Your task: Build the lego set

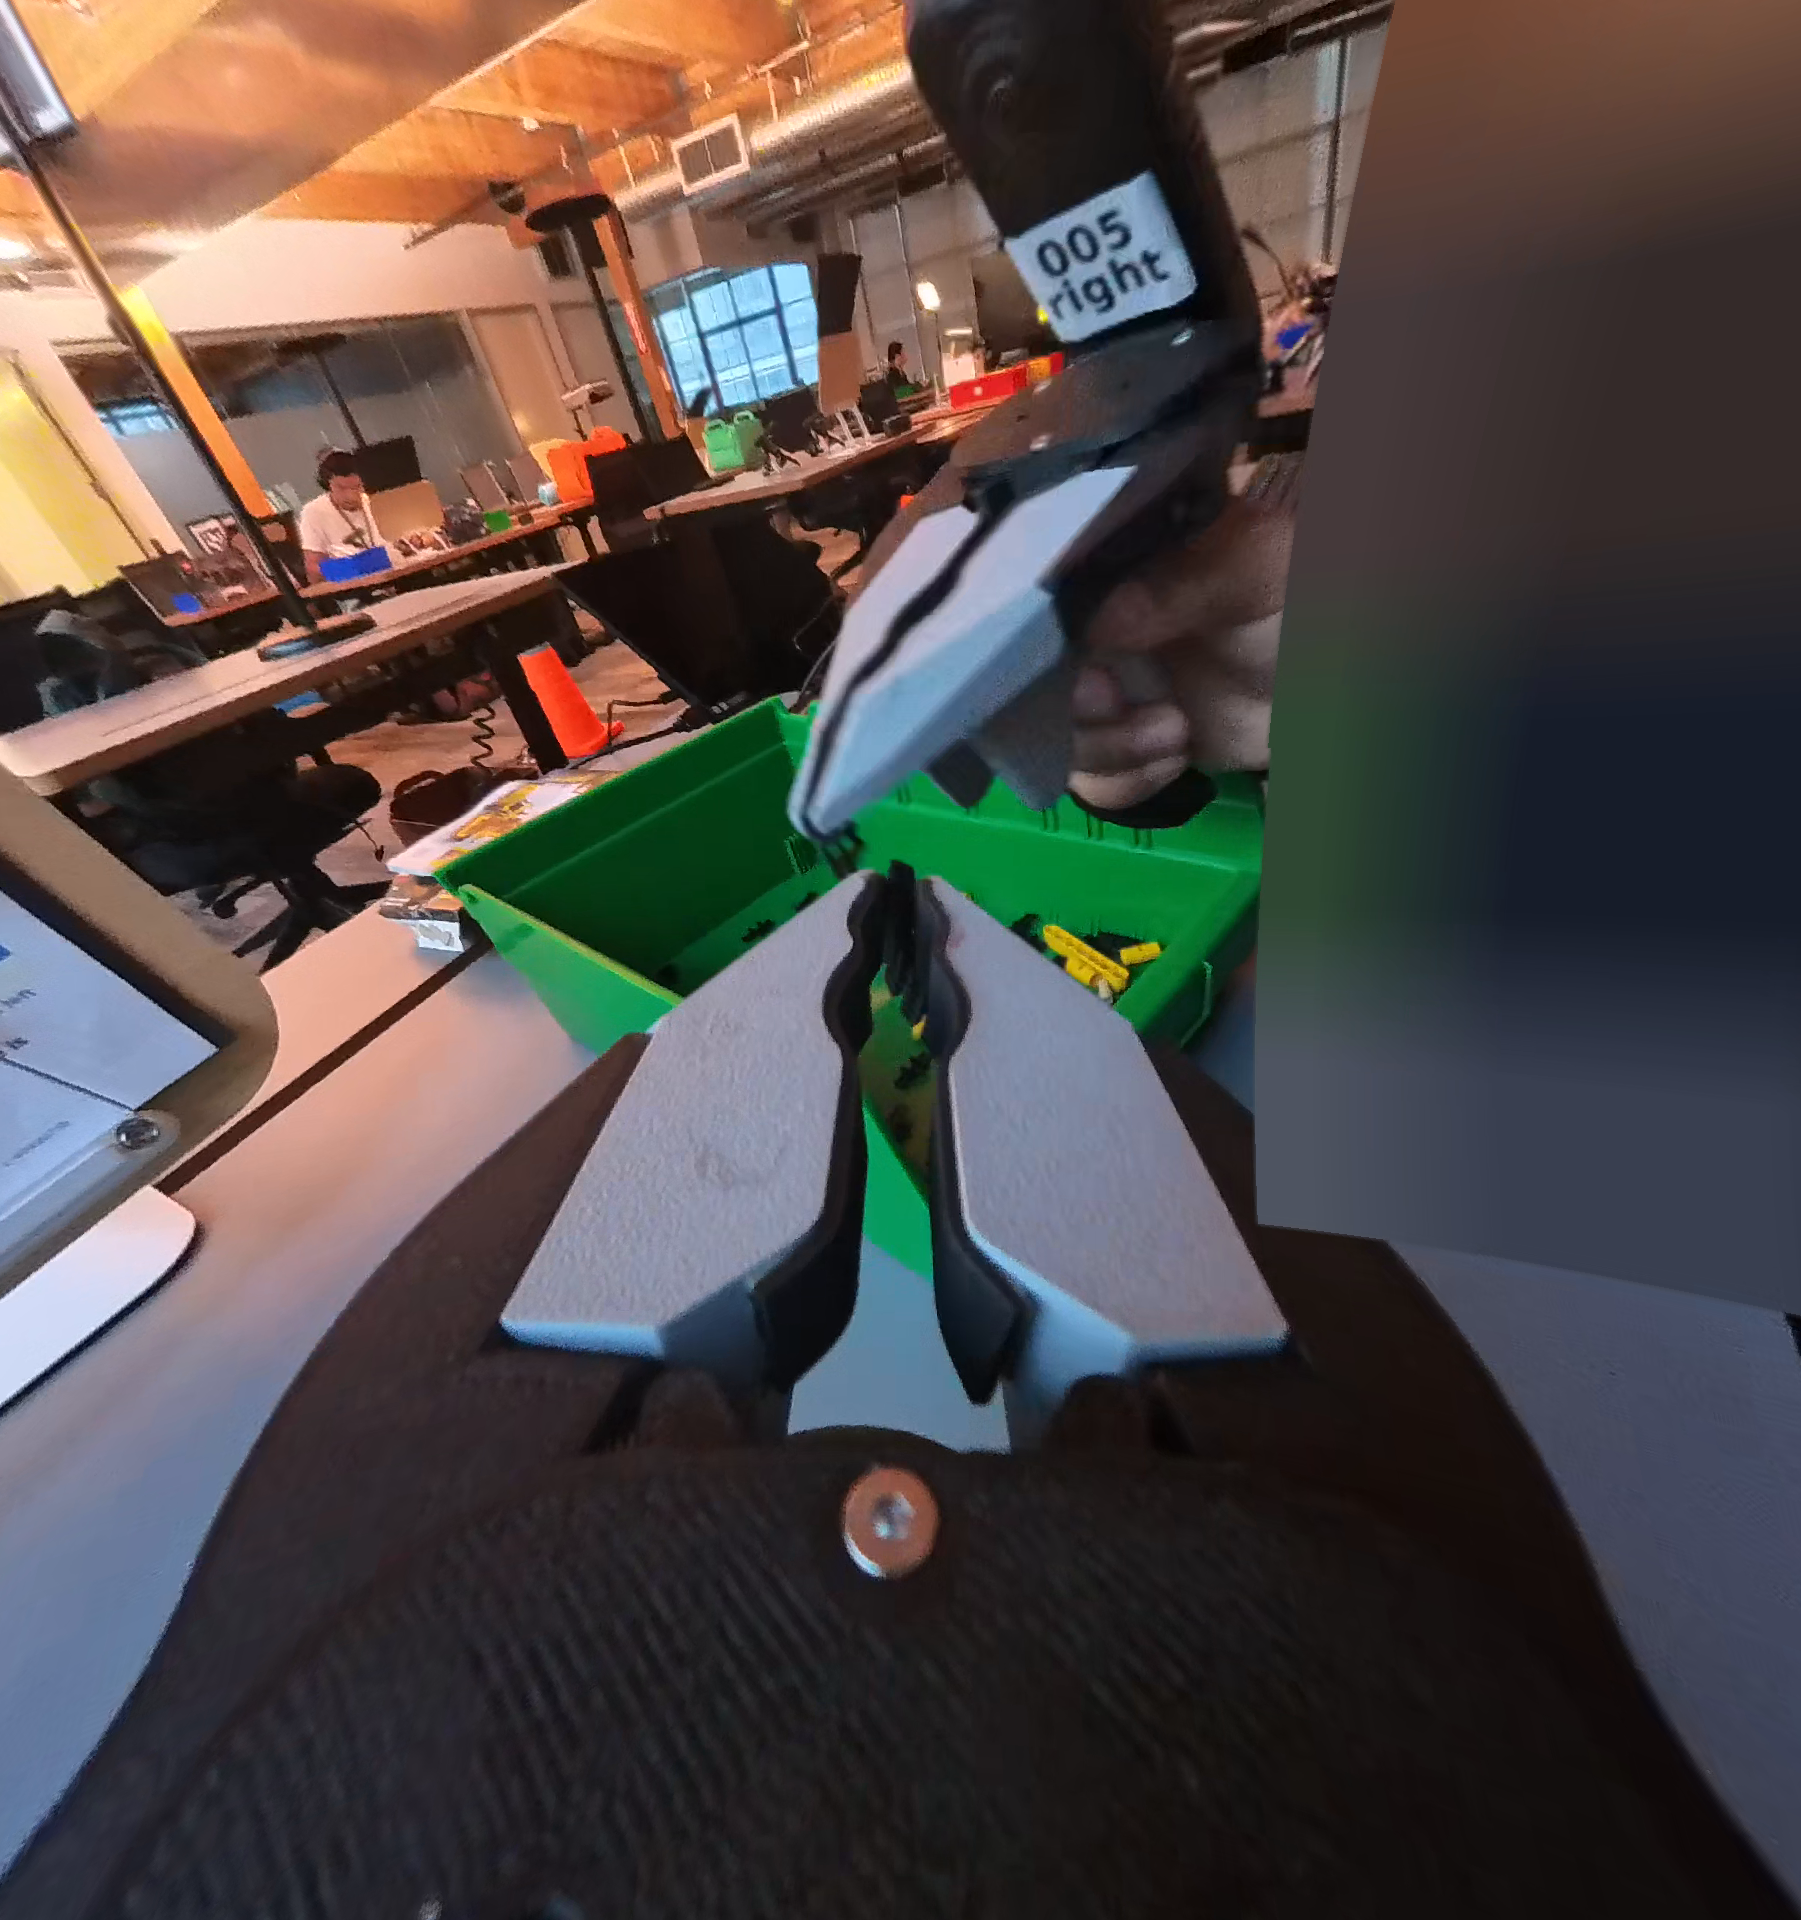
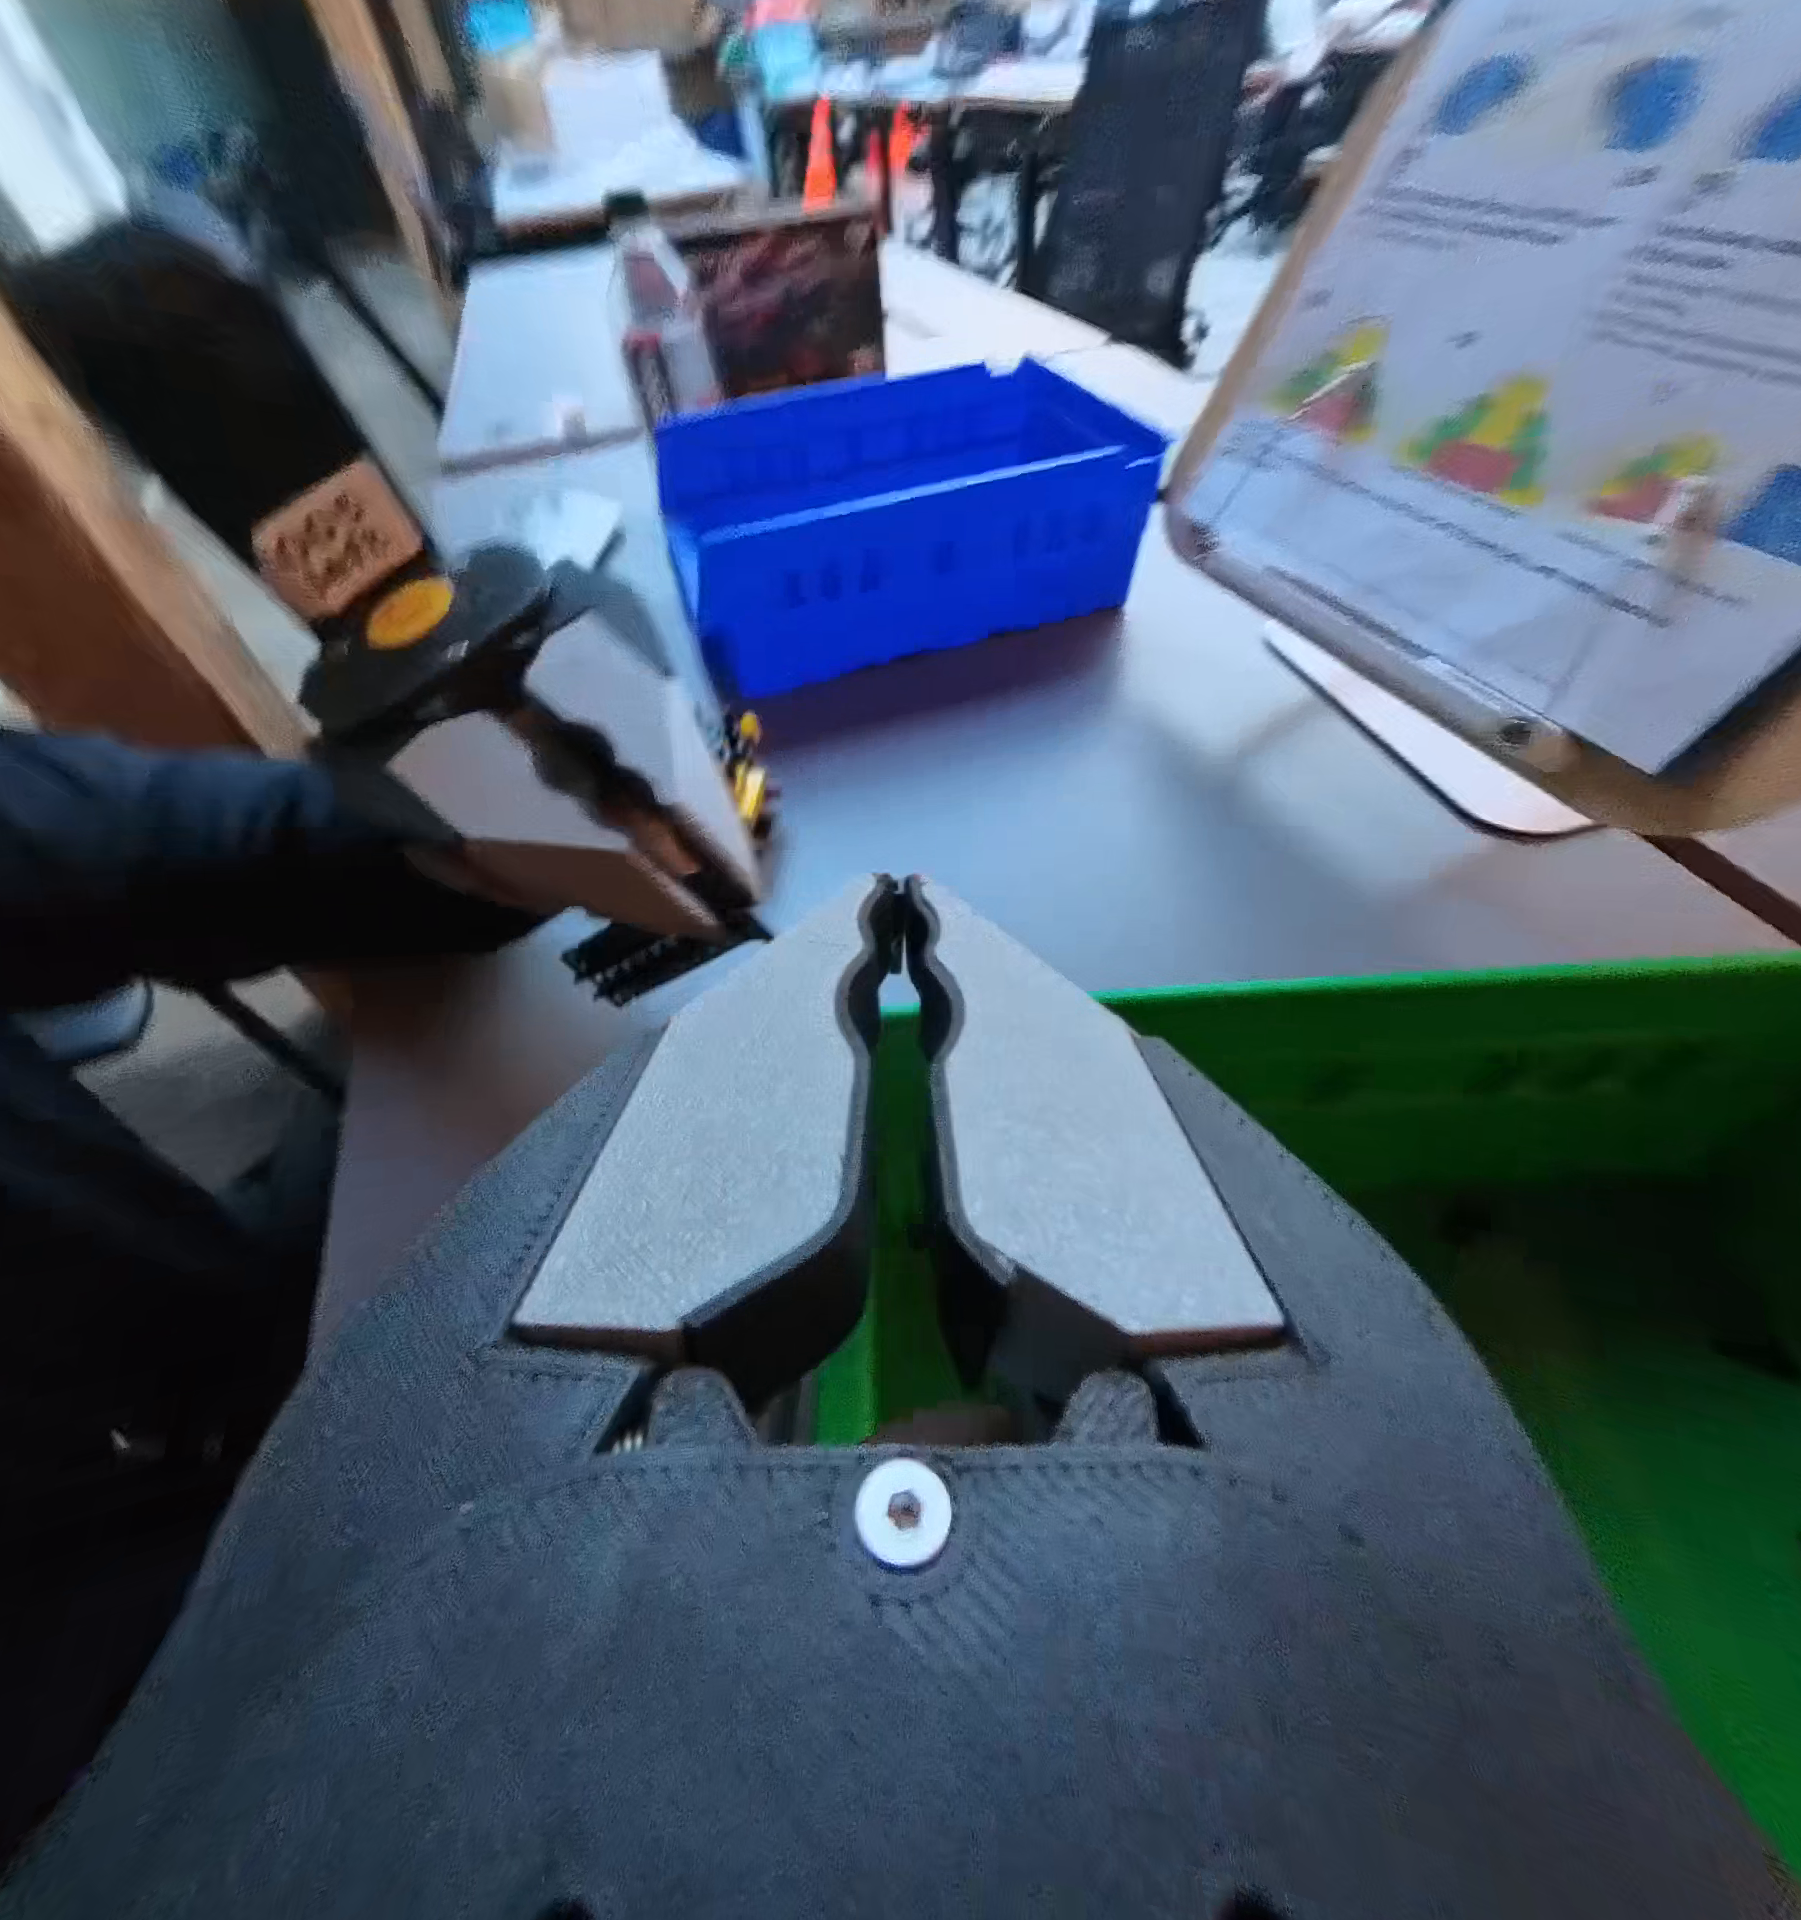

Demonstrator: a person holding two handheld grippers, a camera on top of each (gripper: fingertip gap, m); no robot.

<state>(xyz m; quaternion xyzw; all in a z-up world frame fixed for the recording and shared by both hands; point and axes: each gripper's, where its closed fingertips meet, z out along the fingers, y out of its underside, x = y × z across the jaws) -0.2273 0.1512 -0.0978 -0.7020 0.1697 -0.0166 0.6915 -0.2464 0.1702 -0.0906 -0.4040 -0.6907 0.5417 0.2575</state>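
Observation:
My left gripper (image 1: 901, 894) is shut on a black lego piece (image 1: 904, 951) that stands on edge between the fingertips, held above the table in front of the green bin (image 1: 605, 862). In the right wrist view the left gripper (image 2: 735, 920) is at the left, with the black studded piece (image 2: 647, 961) sticking out of its tips. My right gripper (image 2: 898, 899) has its jaws together, just right of that piece. It hangs tip down over the green bin's near wall in the left wrist view (image 1: 823, 821). I cannot tell whether it pinches anything.
The green bin (image 2: 1498, 1091) holds yellow and black lego parts (image 1: 1093, 951). A blue bin (image 2: 906, 530) stands farther off on the table, with a bottle (image 2: 657, 301) behind it. An instruction board (image 2: 1561, 364) leans at the right. A small yellow and black assembly (image 2: 750, 769) sits behind the left gripper.

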